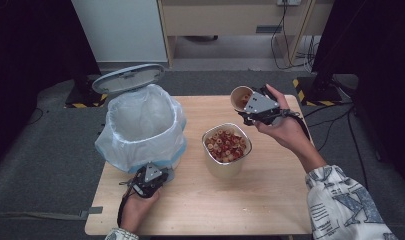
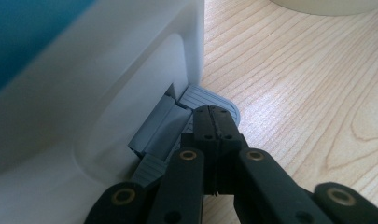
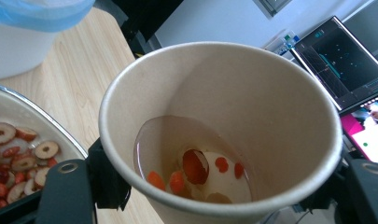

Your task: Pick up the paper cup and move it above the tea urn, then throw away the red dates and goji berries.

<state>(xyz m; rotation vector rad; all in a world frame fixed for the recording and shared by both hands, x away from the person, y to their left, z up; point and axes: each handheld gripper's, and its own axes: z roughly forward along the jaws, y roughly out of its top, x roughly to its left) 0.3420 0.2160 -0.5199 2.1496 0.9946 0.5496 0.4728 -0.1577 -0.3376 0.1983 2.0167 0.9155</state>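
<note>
Now: your left gripper (image 2: 213, 122), jaws pressed together, pushes down on bin (image 1: 140, 131) pedal (image 2: 210, 100); lid (image 1: 128, 78) already up. Your right gripper (image 1: 253, 106) pinches cup (image 3: 219, 135), held tilted above table (image 1: 270, 195) behind bowl (image 1: 226, 150). Cup holds liquid and few red bits. Emptying into bin likely left, not yet done.
</note>
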